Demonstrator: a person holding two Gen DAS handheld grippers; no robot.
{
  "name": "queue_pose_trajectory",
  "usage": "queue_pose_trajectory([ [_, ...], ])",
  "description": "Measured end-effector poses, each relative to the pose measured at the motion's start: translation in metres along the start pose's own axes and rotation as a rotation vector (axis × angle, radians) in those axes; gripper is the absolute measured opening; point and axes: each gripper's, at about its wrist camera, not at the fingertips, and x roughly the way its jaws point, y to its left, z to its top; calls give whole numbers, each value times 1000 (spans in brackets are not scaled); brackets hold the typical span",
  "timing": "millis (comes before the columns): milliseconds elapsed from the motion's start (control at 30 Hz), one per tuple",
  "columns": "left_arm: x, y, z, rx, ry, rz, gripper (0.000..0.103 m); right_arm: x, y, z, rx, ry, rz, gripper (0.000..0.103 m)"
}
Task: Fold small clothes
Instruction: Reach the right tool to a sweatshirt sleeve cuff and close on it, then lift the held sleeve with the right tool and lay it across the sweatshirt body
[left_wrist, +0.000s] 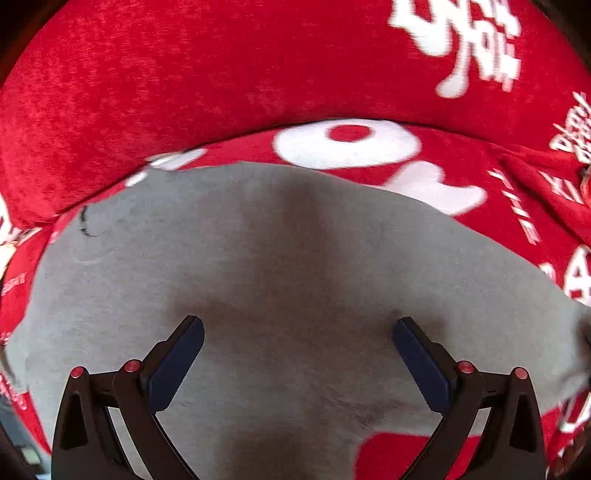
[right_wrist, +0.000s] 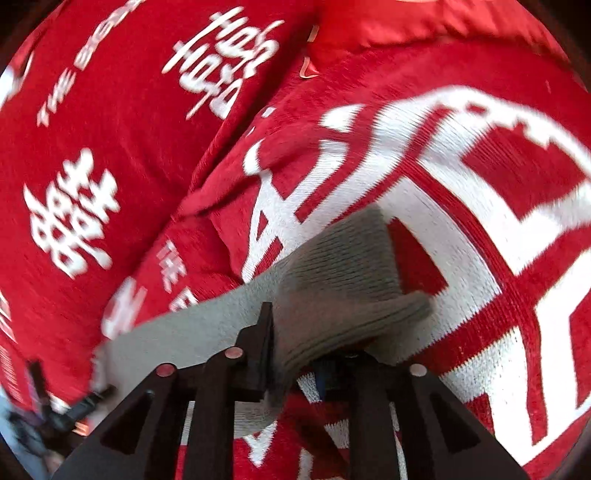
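Note:
A grey garment (left_wrist: 303, 280) lies spread on a red blanket with white lettering (left_wrist: 147, 92). My left gripper (left_wrist: 298, 332) is open just above the grey cloth, with its blue-padded fingers (left_wrist: 177, 362) wide apart and nothing between them. In the right wrist view the right gripper (right_wrist: 295, 332) is shut on the ribbed cuff end of the grey garment (right_wrist: 343, 266), which drapes over and hides the right finger. The left finger (right_wrist: 264, 332) shows beside the cloth.
The red blanket (right_wrist: 480, 184) covers nearly all of both views, with folds and a raised ridge (right_wrist: 207, 177) at the left of the right wrist view. The other gripper (right_wrist: 66, 410) shows blurred at the lower left.

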Motion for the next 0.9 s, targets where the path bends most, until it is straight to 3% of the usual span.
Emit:
queue_pose_trajectory([
  [67, 4, -4, 0, 4, 1, 31, 103, -1, -10, 2, 46, -4, 51, 22],
  [133, 9, -6, 1, -25, 6, 38, 103, 2, -11, 3, 49, -2, 52, 11],
  [200, 8, -9, 3, -17, 13, 51, 103, 0, -6, 2, 13, -18, 0, 8],
  [267, 0, -14, 3, 20, 5, 4, 103, -12, 3, 1, -36, -72, -53, 8],
  [333, 4, -24, -3, 80, 3, 61, 103, -18, 12, 1, -83, -119, -114, 8],
  [433, 1, -30, -6, 132, -22, 90, 103, -7, 19, 0, -123, -72, -209, 8],
  [500, -6, -22, -1, 118, 24, 19, 103, -10, 28, -1, -151, -80, -236, 7],
  [533, -15, -8, -1, 58, 8, -46, 103, -16, 31, -1, -163, -97, -235, 7],
  [600, -19, 11, -4, -18, -23, -6, 103, -32, 45, -3, -201, -148, -236, 7],
  [633, -11, 18, -5, -23, 9, 16, 103, -38, 53, -3, -221, -167, -244, 7],
  [700, 5, 27, -10, -26, 76, 1, 103, -47, 71, -2, -259, -184, -260, 7],
  [767, 4, 34, -17, -64, 60, -41, 103, -53, 86, -3, -288, -194, -266, 7],
  [900, -8, 25, -29, 17, 49, -42, 103, -64, 116, -11, -362, -215, -291, 7],
])
